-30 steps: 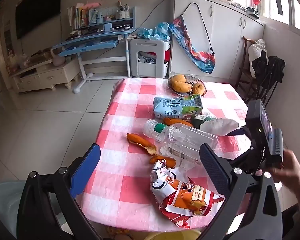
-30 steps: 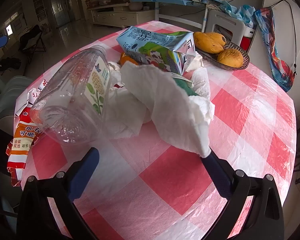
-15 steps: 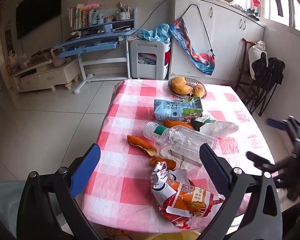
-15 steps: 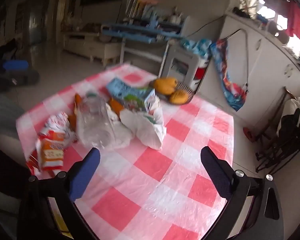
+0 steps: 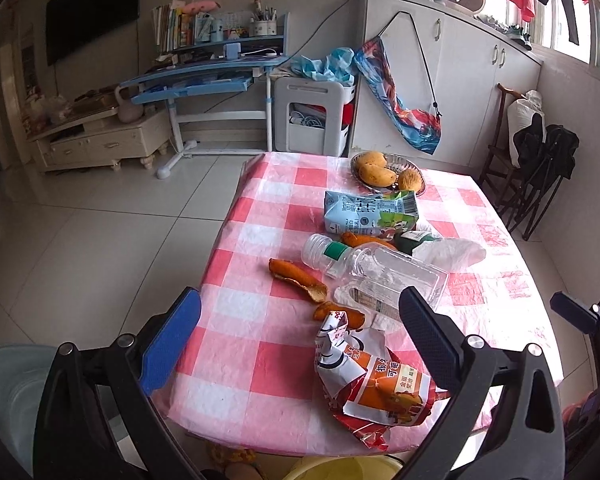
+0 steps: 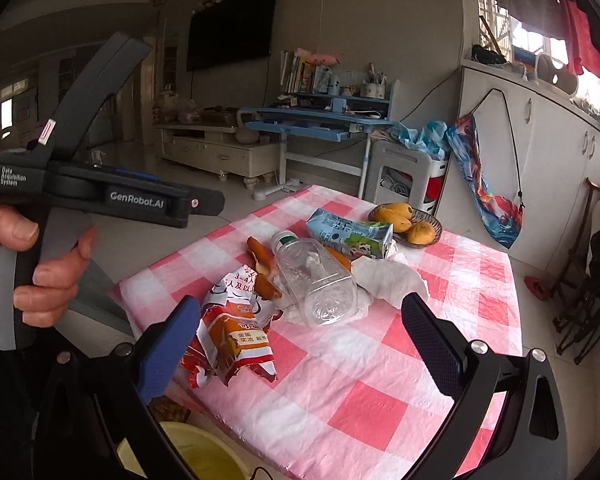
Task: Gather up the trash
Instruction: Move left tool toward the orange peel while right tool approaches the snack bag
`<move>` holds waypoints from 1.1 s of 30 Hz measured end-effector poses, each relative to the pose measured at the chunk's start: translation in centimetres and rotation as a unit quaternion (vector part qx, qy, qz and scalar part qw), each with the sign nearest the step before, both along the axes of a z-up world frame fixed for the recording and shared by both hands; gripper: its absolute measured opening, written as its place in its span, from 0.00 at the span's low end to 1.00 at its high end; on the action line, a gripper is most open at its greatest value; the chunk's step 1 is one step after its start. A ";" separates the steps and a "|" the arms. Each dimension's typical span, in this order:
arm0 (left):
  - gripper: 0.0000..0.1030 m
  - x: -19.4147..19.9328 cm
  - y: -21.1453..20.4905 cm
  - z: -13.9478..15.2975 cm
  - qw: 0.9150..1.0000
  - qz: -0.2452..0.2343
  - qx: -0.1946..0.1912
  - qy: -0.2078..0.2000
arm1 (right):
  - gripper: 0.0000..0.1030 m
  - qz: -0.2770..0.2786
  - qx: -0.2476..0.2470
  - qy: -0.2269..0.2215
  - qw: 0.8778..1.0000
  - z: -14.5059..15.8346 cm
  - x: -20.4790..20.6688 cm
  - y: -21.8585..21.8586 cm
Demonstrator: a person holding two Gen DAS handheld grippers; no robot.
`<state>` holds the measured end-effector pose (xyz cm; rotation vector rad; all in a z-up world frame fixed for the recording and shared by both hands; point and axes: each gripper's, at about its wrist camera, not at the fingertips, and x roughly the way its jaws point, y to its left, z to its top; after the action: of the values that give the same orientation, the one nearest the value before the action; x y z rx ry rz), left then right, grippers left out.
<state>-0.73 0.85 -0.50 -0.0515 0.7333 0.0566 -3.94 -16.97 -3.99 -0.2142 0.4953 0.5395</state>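
Trash lies on the red-checked table: a torn orange snack wrapper, a clear plastic bottle, orange peels, a blue-green milk carton and a crumpled white tissue. My left gripper is open and empty above the near table edge, by the wrapper. My right gripper is open and empty, held back above the near corner. The left gripper's body and the hand holding it show at left.
A basket of mangoes stands at the table's far end. A yellow bin sits on the floor below the near table edge. A blue desk, a white cabinet and folding chairs surround the table.
My right gripper has pulled far back and up from the tissue and bottle, swinging to the near corner. My left gripper has hardly moved. Both stay open.
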 end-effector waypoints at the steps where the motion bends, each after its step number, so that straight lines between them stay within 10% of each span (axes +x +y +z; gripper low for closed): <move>1: 0.93 0.0 0.0 0.0 1.000 -0.002 0.000 0.000 | 0.94 -0.003 -0.005 -0.003 1.000 -0.1 -0.1 0.1; 33: 0.93 0.6 0.0 -0.7 1.000 0.002 0.003 0.008 | 0.94 0.018 -0.025 -0.005 1.000 -1.3 -0.2 1.2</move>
<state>-0.17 0.90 -1.25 -0.0464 0.7490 0.0643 -4.11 -15.76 -5.26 -0.2734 0.4950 0.5621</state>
